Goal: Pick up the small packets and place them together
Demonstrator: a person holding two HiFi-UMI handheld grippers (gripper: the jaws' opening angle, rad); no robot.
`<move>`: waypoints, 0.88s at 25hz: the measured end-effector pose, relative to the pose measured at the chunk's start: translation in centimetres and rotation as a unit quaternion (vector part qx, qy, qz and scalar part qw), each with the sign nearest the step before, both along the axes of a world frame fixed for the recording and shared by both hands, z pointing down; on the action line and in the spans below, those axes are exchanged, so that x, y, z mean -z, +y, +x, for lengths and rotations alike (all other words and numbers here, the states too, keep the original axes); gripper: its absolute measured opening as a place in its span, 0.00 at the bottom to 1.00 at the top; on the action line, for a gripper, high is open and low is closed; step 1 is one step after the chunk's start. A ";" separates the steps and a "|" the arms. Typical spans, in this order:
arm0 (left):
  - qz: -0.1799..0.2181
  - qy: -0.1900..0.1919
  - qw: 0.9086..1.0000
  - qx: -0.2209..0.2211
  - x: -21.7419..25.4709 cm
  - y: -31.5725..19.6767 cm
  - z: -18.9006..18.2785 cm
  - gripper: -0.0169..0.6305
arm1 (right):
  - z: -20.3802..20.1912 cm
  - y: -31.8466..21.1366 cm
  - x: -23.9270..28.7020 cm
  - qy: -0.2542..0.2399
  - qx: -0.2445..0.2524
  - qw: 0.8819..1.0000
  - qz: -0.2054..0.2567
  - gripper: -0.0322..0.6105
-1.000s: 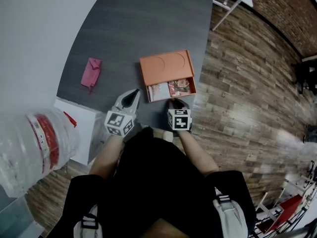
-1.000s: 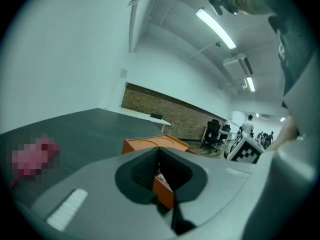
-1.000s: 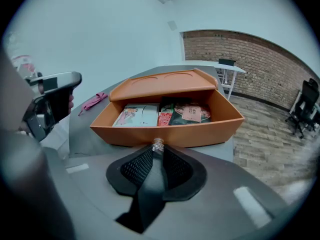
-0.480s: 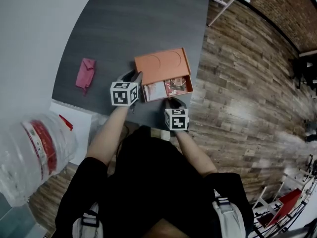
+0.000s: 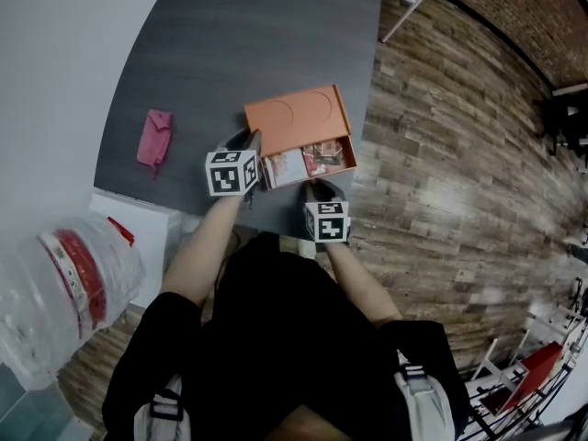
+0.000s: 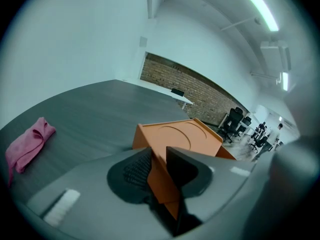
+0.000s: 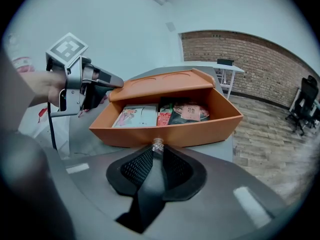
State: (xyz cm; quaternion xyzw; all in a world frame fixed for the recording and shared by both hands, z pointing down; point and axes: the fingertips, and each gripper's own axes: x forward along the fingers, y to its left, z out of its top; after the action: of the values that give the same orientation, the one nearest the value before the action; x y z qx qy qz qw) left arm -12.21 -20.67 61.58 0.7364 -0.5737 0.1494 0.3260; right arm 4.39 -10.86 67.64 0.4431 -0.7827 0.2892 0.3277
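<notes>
At the near wall of the orange cardboard box, the right claw pinches a small clear knob. The left claw, jaws just closing, clamps the box's left wall. Inside lie small flat packets, probably light and slick; pinch an edge.

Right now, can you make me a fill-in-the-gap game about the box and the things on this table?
The cloth lying on the grey table is ____. The box that holds the small packets is ____. The right gripper is shut on the little ____ of the drawer. Missing words: pink, orange, knob.
</notes>
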 end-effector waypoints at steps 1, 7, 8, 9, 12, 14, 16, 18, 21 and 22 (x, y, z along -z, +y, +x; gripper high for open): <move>0.001 0.000 1.000 0.002 0.0 0.0 0.0 0.17 | 0.0 0.1 0.0 -0.002 0.000 1.000 0.000 0.15; 0.005 0.005 1.000 0.004 0.1 -0.1 -0.1 0.17 | 0.2 0.9 0.3 0.001 0.008 1.000 0.004 0.15; 0.005 0.006 1.000 0.003 0.1 -0.1 -0.1 0.17 | 0.4 1.2 0.2 0.003 0.009 1.000 0.000 0.15; 0.004 0.006 1.000 0.002 0.1 -0.1 -0.1 0.17 | 0.7 1.5 0.0 0.005 0.011 1.000 -0.002 0.15; 0.004 0.005 1.000 -0.002 0.1 -0.1 0.0 0.17 | 1.2 2.5 -0.2 -0.001 0.012 1.000 -0.004 0.15; 0.005 0.003 1.000 -0.001 0.1 -0.1 -0.1 0.17 | 1.3 3.0 -0.2 -0.005 0.011 1.000 -0.004 0.15; 0.006 0.002 1.000 -0.002 0.1 -0.2 -0.1 0.17 | 1.2 3.3 -0.3 -0.006 0.009 1.000 -0.003 0.15; 0.007 0.001 1.000 -0.003 0.1 -0.2 -0.1 0.17 | 1.2 3.3 -0.3 -0.004 0.008 1.000 -0.003 0.15; 0.006 0.003 1.000 -0.004 0.1 -0.1 -0.2 0.17 | 1.4 3.3 -0.1 -0.001 0.017 1.000 -0.003 0.16; 0.007 0.003 1.000 -0.004 0.1 -0.1 -0.2 0.17 | 1.4 3.3 -0.1 -0.004 0.020 1.000 -0.005 0.16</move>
State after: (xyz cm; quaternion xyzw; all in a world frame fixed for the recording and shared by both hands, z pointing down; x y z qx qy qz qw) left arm -12.39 -20.79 61.50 0.7413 -0.5709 0.1446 0.3220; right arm 5.77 -7.55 67.78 0.4245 -0.7913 0.2880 0.3327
